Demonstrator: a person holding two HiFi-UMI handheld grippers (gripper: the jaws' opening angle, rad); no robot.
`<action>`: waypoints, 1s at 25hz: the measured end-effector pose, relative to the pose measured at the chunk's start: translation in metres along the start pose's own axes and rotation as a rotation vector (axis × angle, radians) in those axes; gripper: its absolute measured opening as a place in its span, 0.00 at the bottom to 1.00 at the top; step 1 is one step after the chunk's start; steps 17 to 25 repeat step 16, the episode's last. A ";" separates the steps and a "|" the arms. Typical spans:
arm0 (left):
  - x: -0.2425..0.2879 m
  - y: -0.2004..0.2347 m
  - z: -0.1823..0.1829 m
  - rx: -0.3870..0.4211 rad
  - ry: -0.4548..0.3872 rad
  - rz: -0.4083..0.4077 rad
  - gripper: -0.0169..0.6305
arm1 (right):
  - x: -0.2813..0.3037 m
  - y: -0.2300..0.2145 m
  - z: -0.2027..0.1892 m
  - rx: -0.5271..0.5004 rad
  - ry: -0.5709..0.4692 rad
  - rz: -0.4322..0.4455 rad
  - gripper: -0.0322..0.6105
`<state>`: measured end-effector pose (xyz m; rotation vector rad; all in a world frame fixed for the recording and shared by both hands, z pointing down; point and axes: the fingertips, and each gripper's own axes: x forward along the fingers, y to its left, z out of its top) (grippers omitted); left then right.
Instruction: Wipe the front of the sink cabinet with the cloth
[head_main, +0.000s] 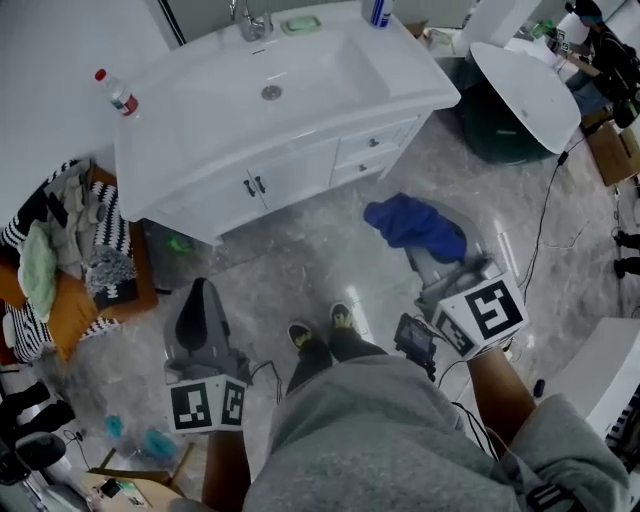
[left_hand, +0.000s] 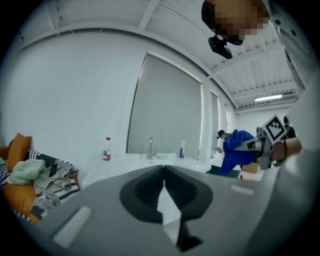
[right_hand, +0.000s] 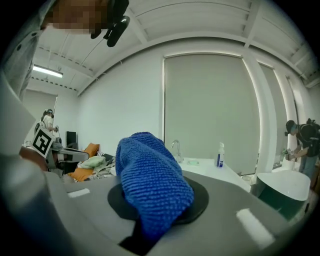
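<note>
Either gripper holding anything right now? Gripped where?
The right gripper is shut on the blue cloth, pinching a bunched fold at its lower end. The rest mounds over the jaws. The left gripper is shut and empty.

Nubby cloth (right_hand: 150, 185) (terry-like), glossy sink cabinet (head_main: 290, 175)

Grey two-jaw left gripper (head_main: 199, 292) with its square-marker cube is held low at the person's left side, pointing forward, jaws closed tip to tip with nothing between them. Grey two-jaw right gripper (head_main: 428, 256) with its marker cube is held further forward on the right, jaws clamped on a bunched blue knitted cloth (head_main: 412, 222) that sticks out past the jaw tips. Bare left forearm (head_main: 224, 468) and bare right forearm (head_main: 498, 392) are well apart, either side of the torso.
</note>
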<state>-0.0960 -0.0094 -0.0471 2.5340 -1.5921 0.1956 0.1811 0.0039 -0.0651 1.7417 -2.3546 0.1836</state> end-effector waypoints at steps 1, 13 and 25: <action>-0.002 0.000 0.004 0.004 -0.008 -0.001 0.04 | -0.001 0.002 0.001 0.010 -0.007 0.002 0.15; -0.012 -0.012 0.003 0.024 0.019 -0.025 0.04 | -0.002 0.012 0.003 0.028 -0.033 0.026 0.15; -0.012 -0.016 0.002 0.024 0.023 -0.032 0.04 | -0.006 0.011 0.002 0.032 -0.032 0.026 0.15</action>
